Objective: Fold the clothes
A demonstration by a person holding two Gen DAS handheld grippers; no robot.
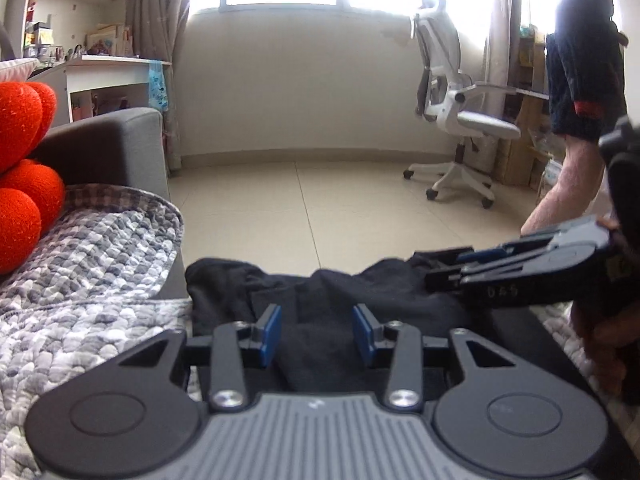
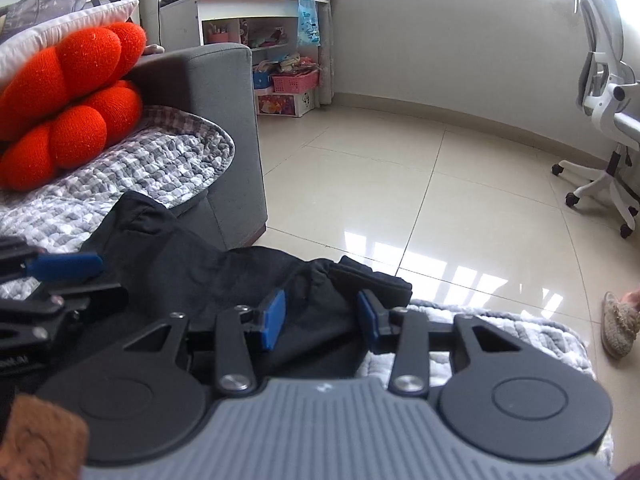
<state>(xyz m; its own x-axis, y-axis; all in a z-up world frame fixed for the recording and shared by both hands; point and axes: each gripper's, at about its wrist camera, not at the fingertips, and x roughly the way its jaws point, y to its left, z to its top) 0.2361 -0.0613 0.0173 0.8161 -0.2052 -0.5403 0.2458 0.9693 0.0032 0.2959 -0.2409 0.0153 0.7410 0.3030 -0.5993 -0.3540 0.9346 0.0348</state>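
Black garment (image 2: 192,264) spread on grey quilt (image 1: 80,264); left hand-held gripper (image 1: 316,334) and right hand-held gripper (image 2: 322,320) both parted over cloth, gripping nothing.

My right gripper (image 2: 320,316) sits at 6 o'clock, blue pads apart over the black garment (image 2: 208,272) without pressing it. My left gripper (image 2: 60,276) enters at 9 o'clock. Orange cushion (image 2: 68,108) at 10 o'clock.

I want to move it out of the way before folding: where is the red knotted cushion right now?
The red cushion sits at the left of both views, on the grey quilt against the sofa armrest.
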